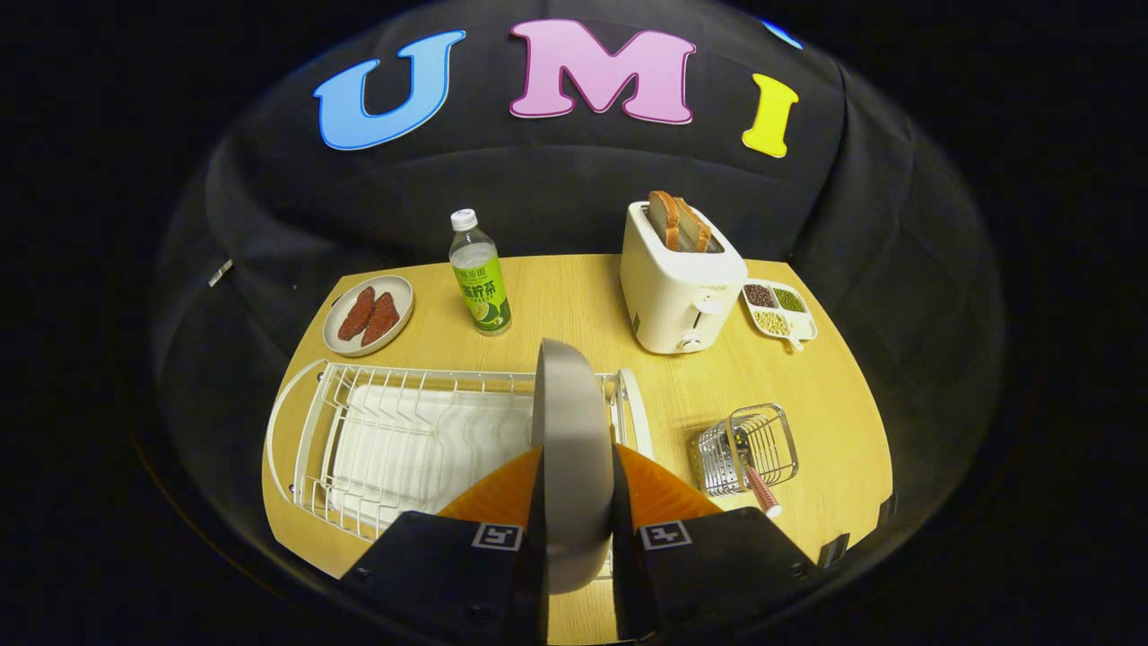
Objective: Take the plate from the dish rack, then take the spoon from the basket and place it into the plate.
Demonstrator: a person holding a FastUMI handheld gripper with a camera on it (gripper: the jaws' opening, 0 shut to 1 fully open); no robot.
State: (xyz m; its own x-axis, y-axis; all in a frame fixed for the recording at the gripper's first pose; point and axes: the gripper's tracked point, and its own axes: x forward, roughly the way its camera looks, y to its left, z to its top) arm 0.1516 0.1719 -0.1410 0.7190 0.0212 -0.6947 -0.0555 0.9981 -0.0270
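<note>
A grey plate [570,431] stands on edge between my fingers, and my gripper [577,489] is shut on it. The plate is held above the right end of the white wire dish rack [395,431]; I cannot tell whether it still touches the rack. To the right of the fingers a small wire basket [749,449] sits on the wooden table [574,296]. A spoon [758,484] with a pink handle leans out of the basket toward me.
Beyond the rack stand a green-labelled bottle [480,274] and a white toaster [680,278] with bread slices. A plate with red meat pieces [369,314] sits at the far left, and a divided dish of beans [778,309] lies to the right of the toaster.
</note>
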